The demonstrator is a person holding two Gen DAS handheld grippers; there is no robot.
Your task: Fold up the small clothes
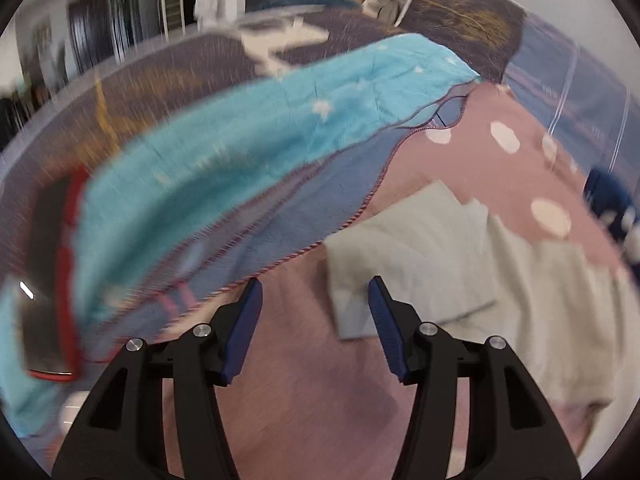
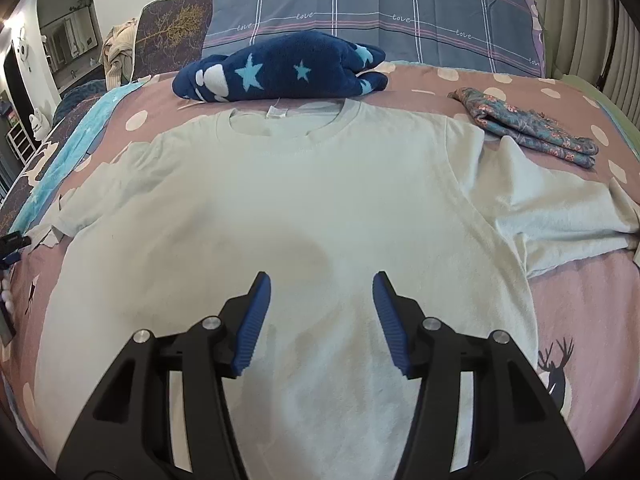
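On the bed (image 2: 580, 304) lies a soft, light T-shirt (image 2: 280, 208); both tongs, left (image 1: 315, 296) and right (image 2: 322, 292), gape wide, empty; I would pinch a sleeve edge.

"love" – repeated, along the plaid pillow (image 2: 372, 4)

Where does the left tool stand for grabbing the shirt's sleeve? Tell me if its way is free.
Probably yes. The left tool is open, and the pale T-shirt's sleeve lies flat on the pink bedspread just ahead of its tips, with nothing between them. The view is motion-blurred, so the gap is hard to judge.
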